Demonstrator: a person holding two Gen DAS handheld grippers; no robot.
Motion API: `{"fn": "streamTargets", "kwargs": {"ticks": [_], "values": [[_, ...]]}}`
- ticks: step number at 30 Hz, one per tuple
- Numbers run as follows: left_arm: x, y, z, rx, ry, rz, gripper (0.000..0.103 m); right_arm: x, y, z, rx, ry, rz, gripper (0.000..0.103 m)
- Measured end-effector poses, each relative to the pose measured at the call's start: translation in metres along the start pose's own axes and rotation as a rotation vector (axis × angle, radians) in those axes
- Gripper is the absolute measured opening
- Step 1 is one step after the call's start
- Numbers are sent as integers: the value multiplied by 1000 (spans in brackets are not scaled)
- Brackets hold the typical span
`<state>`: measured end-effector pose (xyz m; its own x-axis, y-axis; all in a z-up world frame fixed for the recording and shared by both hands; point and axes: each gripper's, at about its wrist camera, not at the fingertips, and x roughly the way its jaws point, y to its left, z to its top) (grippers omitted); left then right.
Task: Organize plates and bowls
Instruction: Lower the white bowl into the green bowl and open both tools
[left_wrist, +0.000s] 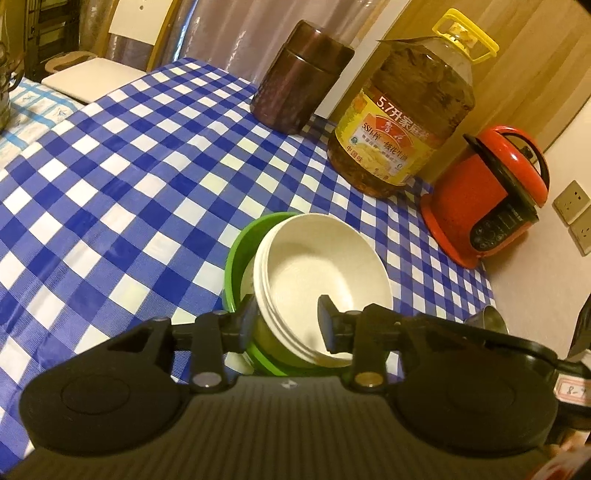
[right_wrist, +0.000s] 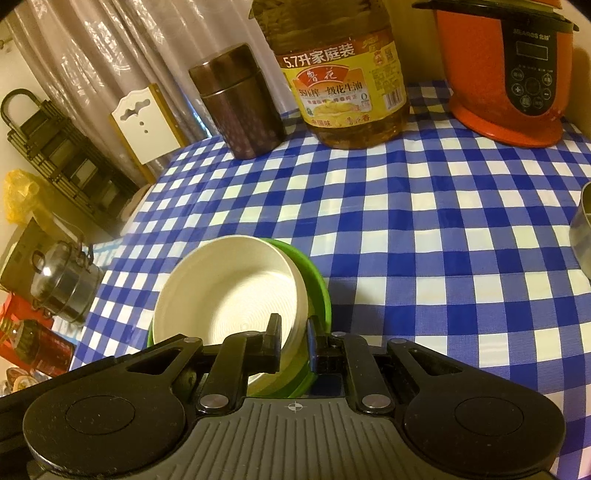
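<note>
A stack of cream bowls (left_wrist: 317, 266) sits tilted inside a green bowl (left_wrist: 236, 258) on the blue-checked tablecloth (left_wrist: 129, 192). My left gripper (left_wrist: 286, 317) straddles the cream rim. One finger is outside against the wall; the other stands inside, apart from it, so the jaws are open. In the right wrist view the cream bowls (right_wrist: 221, 284) and the green bowl (right_wrist: 316, 280) lie just ahead. My right gripper (right_wrist: 293, 332) is shut on the cream rim, with one finger inside the bowl and the other beside the green rim.
Along the far edge stand a brown canister (left_wrist: 299, 77), a large oil bottle (left_wrist: 406, 110) and a red cooker (left_wrist: 487, 192). A metal cup (right_wrist: 581, 229) is at the right. A steel lidded pot (right_wrist: 62, 280) and a chair (right_wrist: 144, 125) lie off the left side.
</note>
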<state>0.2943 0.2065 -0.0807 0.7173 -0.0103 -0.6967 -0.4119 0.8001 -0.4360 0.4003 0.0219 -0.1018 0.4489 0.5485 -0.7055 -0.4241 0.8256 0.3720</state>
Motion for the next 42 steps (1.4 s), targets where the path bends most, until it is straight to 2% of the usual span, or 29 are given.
{"fn": "streamTargets", "kwargs": {"ticks": [3, 6, 9, 18, 20, 24, 31, 36, 42], "values": [[-3, 0, 0, 1, -9, -1, 33, 1, 0, 0, -6, 1, -1, 14], [-6, 0, -2, 6, -19, -3, 34, 2, -1, 0, -7, -4, 13, 23], [-11, 2, -3, -3, -42, -13, 34, 2, -3, -1, 15, -10, 38, 26], [-26, 12, -4, -29, -119, -13, 34, -20, -15, -1, 77, -144, 66, 23], [-26, 16, -3, -40, -126, -11, 34, -18, -17, 1, 86, -140, 81, 14], [-25, 22, -2, -56, -134, -5, 34, -9, -15, 2, 78, -114, 91, 11], [-21, 25, -2, -55, -128, -3, 34, 2, -14, -1, 63, -87, 59, 10], [-17, 24, -4, -60, -115, -2, 34, 7, -8, 0, 7, -56, 16, 10], [-20, 22, -5, -50, -118, -6, 34, 8, -5, 0, 4, -49, 13, 11]]}}
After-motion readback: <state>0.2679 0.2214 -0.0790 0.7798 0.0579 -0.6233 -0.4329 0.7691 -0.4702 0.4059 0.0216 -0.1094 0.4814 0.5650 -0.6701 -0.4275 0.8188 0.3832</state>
